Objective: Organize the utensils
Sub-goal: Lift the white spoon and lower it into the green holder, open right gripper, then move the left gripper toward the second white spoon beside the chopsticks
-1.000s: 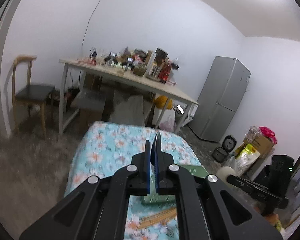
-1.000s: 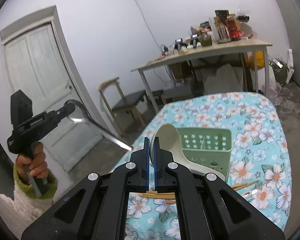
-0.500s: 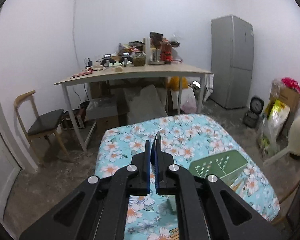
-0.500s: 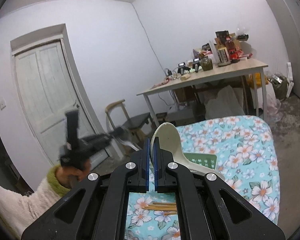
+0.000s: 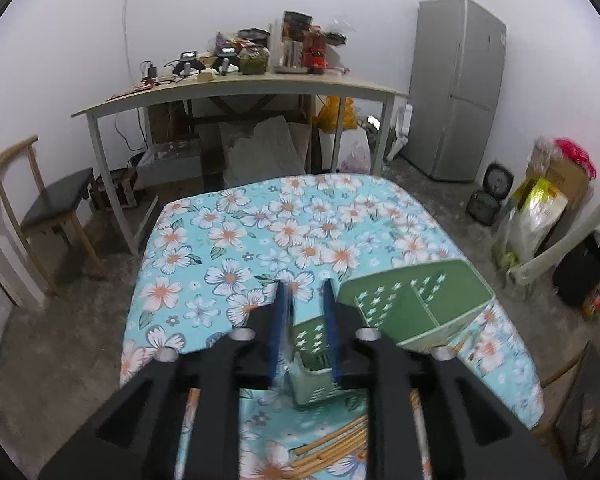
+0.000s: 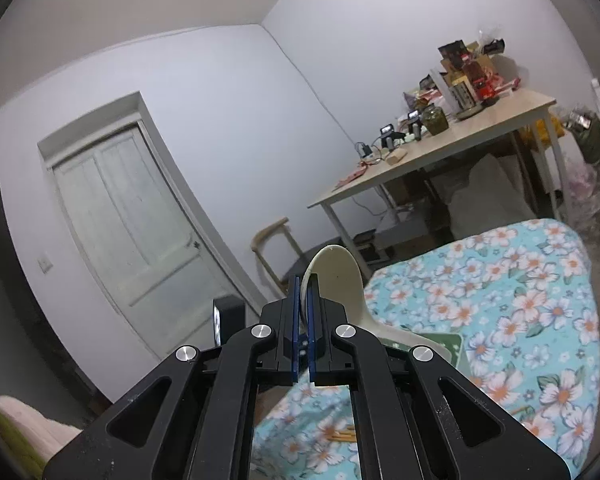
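Though unlabelled, cream ladle (image 6: 336, 280) gripped.

Organizer (image 5: 420, 312) on table (image 5: 236, 248), chopsticks (image 5: 332, 446) in front.

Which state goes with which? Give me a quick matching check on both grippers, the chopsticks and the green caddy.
Things:
1. left gripper
2. right gripper
3. chopsticks
4. green caddy

States:
A. lying flat on the floral cloth
B. jaws shut on the cream spoon
C. jaws open, over the caddy
D. standing on the cloth, divided into compartments

Pairs: 1-C, 2-B, 3-A, 4-D
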Available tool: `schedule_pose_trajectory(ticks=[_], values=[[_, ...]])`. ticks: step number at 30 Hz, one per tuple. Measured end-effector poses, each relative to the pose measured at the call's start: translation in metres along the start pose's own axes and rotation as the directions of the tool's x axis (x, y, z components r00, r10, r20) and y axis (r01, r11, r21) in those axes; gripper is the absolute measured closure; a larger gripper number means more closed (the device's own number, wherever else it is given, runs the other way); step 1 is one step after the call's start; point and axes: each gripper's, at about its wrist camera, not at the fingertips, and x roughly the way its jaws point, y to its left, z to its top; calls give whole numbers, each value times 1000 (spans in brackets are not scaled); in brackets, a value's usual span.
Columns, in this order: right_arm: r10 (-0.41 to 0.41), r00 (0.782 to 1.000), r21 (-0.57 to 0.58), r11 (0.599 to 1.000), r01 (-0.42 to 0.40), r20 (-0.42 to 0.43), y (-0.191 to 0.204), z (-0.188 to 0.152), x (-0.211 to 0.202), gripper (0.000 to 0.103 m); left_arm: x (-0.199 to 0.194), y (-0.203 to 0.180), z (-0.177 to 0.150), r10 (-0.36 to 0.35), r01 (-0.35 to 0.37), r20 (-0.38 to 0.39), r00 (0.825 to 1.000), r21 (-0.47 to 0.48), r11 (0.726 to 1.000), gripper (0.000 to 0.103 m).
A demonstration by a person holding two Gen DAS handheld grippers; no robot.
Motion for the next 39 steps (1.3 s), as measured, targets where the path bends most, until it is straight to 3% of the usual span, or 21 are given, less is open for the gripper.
schedule_pose_trajectory(ticks=[5,10,18,20,23,27,34,39], values=[[77,997,81,994,-76,-10,-18,12,15,101,-28,13,-4,-13,20,82,997,-89,996,55],[94,995,97,991,-91,-32,-28,12,31,101,-48,29,-20,-12,30,101,995,-176,984,44],[56,989,92,995,-43,-139,-53,-14,76,101,-58,43,-73,-17,30,48,999,-292,956,36],[15,986,76,997,-3,-166,-58,-23,84,100,-56,42,-84,-26,33,28,999,-305,952,35],[-39,972,63,996,55,-233,-66,-38,97,93,-52,39,-101,-53,50,0,999,-332,942,35],[-80,969,43,995,93,-235,-65,-43,90,67,-45,31,-112,-71,62,-17,997,-324,944,34],[-110,976,34,992,118,-187,-60,-34,70,57,-34,25,-118,-104,91,-23,994,-324,942,29],[-143,959,0,989,147,-244,-58,-36,87,54,-28,23,-119,-128,111,-29,991,-327,938,27]])
